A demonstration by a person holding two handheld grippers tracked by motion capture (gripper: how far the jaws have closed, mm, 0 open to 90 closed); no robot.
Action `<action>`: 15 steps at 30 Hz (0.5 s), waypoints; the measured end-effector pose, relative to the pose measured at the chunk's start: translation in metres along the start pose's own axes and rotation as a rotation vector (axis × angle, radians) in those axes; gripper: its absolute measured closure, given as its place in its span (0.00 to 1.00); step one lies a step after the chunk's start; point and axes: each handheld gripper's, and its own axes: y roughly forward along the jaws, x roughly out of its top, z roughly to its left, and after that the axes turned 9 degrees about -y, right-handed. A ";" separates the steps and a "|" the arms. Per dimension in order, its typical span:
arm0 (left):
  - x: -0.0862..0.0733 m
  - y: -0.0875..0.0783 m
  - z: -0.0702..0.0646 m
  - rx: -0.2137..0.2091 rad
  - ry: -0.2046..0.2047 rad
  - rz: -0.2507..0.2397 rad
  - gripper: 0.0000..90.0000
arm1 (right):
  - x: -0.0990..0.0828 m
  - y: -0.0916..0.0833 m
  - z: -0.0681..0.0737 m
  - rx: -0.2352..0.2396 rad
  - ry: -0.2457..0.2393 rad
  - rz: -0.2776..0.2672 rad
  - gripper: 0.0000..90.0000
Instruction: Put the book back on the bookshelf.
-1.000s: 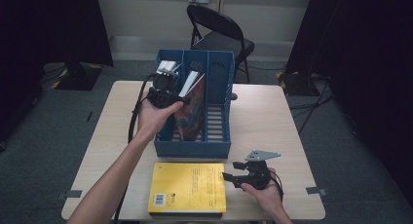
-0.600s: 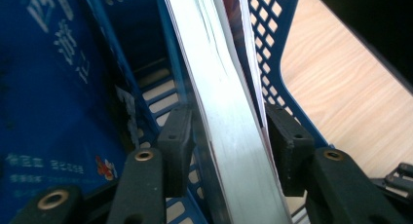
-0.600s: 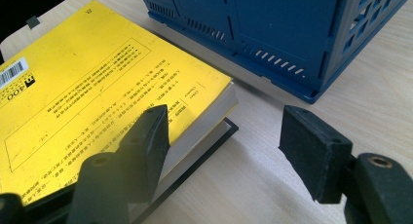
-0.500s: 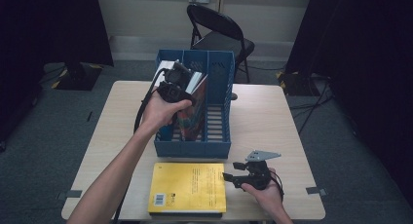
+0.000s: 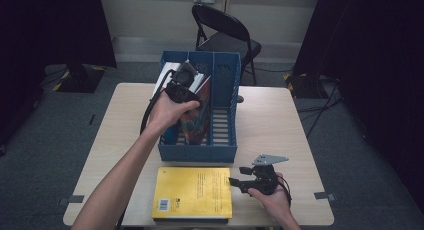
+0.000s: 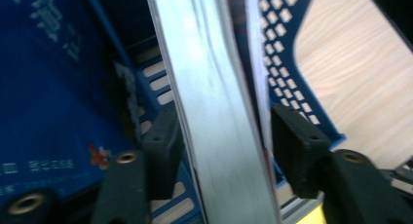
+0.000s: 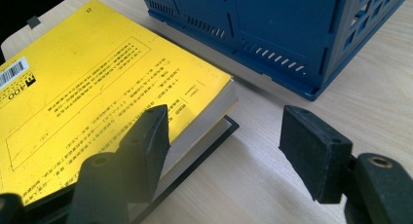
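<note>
Two grippers working books. High view: left gripper (image 5: 184, 82) sits over the blue file box (image 5: 224, 150), on a white-edged book (image 5: 167, 75) stood in its left compartment. Left gripper view: jaws just been opening, book (image 6: 214, 117) between, pads seemingly clear though blurred; could topple. Right gripper view: right gripper (image 7: 224, 151) half open, empty, straddling the yellow book (image 7: 97, 83) corner; may nudge it.

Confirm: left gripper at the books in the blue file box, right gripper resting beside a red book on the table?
Not quite: the book on the table is yellow, not red, as the high view shows. The rest holds: the left gripper is at the books in the blue file box, and the right gripper rests beside it.
</note>
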 end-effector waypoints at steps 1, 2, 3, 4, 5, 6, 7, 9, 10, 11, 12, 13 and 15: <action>0.001 0.001 0.001 0.006 -0.005 0.005 0.61 | 0.000 0.000 0.000 0.000 0.002 0.000 0.38; 0.002 0.003 0.003 0.007 -0.009 0.018 0.63 | 0.000 0.000 0.000 0.000 0.003 0.000 0.38; 0.003 0.004 0.003 0.014 -0.013 0.027 0.64 | 0.000 0.000 0.000 0.002 0.008 0.002 0.38; 0.004 0.006 0.002 0.030 -0.013 0.053 0.65 | 0.000 0.000 0.000 0.003 0.008 0.002 0.38; 0.005 0.008 0.002 0.039 -0.005 0.073 0.65 | 0.000 0.000 -0.001 0.005 0.010 0.002 0.38; 0.006 0.010 0.001 0.046 -0.006 0.082 0.65 | 0.000 0.000 -0.001 0.006 0.010 0.002 0.38; 0.007 0.011 0.000 0.059 -0.002 0.101 0.66 | 0.000 0.000 -0.001 0.006 0.010 0.002 0.38; 0.009 0.014 -0.001 0.080 0.011 0.130 0.71 | 0.000 0.000 -0.001 0.009 0.013 0.000 0.38; 0.010 0.015 -0.002 0.086 0.016 0.151 0.73 | 0.000 -0.001 -0.001 0.009 0.015 0.000 0.38; 0.011 0.016 -0.002 0.090 0.022 0.169 0.74 | 0.000 -0.001 -0.001 0.010 0.016 0.000 0.38; 0.012 0.016 0.000 0.093 0.026 0.174 0.74 | 0.000 -0.001 -0.001 0.010 0.015 0.000 0.38; 0.013 0.016 0.000 0.094 0.014 0.187 0.75 | 0.000 -0.001 -0.001 0.011 0.015 0.000 0.38; 0.017 0.016 0.002 0.103 0.017 0.216 0.74 | -0.001 -0.001 -0.002 0.013 0.015 0.001 0.38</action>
